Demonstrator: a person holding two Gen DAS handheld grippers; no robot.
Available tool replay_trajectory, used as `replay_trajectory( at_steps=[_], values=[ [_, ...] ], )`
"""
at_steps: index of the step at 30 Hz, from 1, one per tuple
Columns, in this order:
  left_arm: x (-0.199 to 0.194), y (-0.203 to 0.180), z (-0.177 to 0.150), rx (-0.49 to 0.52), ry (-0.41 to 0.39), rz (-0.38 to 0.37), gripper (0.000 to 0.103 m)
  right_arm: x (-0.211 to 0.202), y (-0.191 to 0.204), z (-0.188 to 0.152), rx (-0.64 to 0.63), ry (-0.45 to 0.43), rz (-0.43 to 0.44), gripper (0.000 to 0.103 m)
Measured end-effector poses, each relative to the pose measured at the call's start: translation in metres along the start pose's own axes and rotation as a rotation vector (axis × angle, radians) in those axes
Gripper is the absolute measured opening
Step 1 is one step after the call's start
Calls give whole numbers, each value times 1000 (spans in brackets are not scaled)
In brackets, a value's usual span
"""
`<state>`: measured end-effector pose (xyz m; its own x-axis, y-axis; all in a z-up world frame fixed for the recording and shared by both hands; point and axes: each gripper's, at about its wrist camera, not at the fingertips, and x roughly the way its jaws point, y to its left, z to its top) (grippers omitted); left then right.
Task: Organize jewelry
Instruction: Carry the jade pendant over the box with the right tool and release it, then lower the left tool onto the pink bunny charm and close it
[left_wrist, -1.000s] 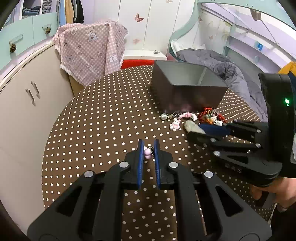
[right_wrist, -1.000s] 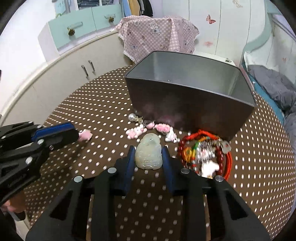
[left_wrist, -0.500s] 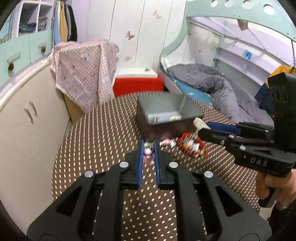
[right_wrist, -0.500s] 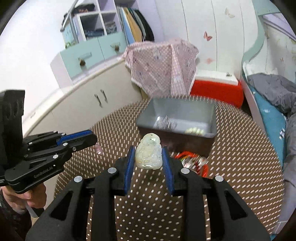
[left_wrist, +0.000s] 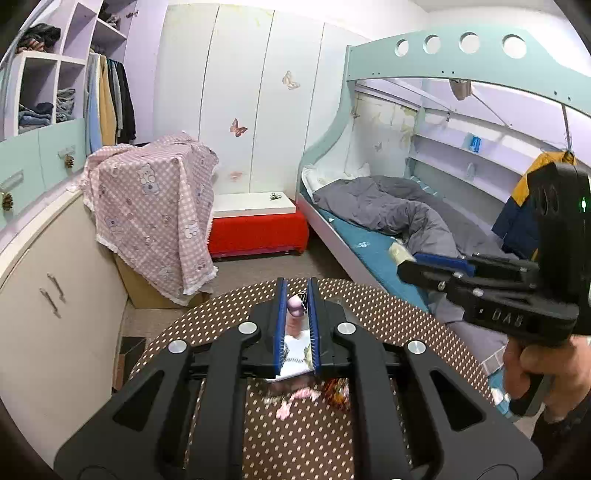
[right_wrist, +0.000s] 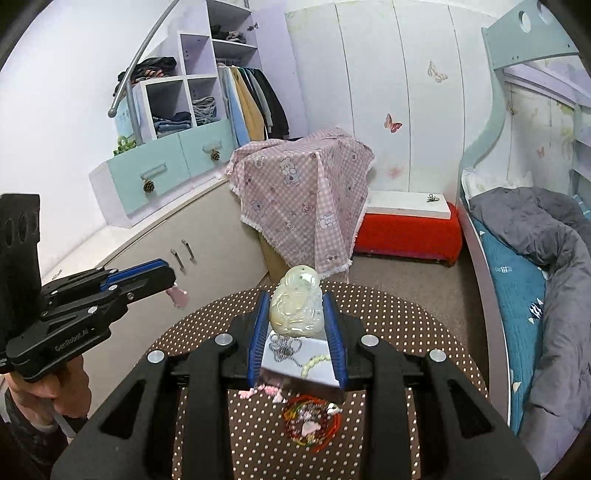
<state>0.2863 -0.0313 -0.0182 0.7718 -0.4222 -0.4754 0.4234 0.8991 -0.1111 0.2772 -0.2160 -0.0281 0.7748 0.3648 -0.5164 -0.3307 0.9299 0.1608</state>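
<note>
Left wrist view: left claw (left_wrist: 295, 314) pinched nearly closed on a small pink charm (left_wrist: 295, 320), raised above the polka-dot surface (left_wrist: 177, 328). Right claw (left_wrist: 400, 261) visible at right edge, carried in a person's hand (left_wrist: 532, 365), pale piece at its tip.

Right wrist view, left to right: left claw (right_wrist: 173, 286) with the pink charm (right_wrist: 178, 296) poking past its tip; centre, right claw (right_wrist: 295, 314) set at a moderate gap, both pads pressed against a pale green jade pendant (right_wrist: 295, 306), held upright. Below it, the grey box (right_wrist: 317, 373) on the surface (right_wrist: 424, 328).

Progress: partial. Box already contains a silver chain (right_wrist: 284, 349) and a pale bead bracelet (right_wrist: 314, 363). Two pieces are in the air, not yet deposited. Left on the surface in front of the box: several pink charms (right_wrist: 266, 390) and a tangle of red cord and beads (right_wrist: 312, 424).

Judgement: both held pieces look bound for the box; at least two more pickups remain after that.
</note>
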Motion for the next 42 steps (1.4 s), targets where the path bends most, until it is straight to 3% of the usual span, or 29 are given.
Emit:
replay_trajectory(
  at_steps=[15,16,17,18,20,29,42],
  values=[
    [64,8,7,-65,106,-25,12,75,-27,-1,77,149,29,28],
    [66,8,8,-61,110,-14,12,77,-29,-1,87,150,26,39],
    [68,8,8,-61,113,-1,24,79,-33,0,101,145,11,61],
    [69,9,8,-65,115,26,60,79,-35,0,109,140,-4,73],
    [61,16,8,-105,57,74,96,73,-40,-2,131,109,-43,92],
    [25,29,4,-115,-16,167,97,39,-54,-3,177,36,-130,95],
    [-40,17,-11,-90,-104,238,97,-17,-21,6,121,-52,-144,95]
  ],
)
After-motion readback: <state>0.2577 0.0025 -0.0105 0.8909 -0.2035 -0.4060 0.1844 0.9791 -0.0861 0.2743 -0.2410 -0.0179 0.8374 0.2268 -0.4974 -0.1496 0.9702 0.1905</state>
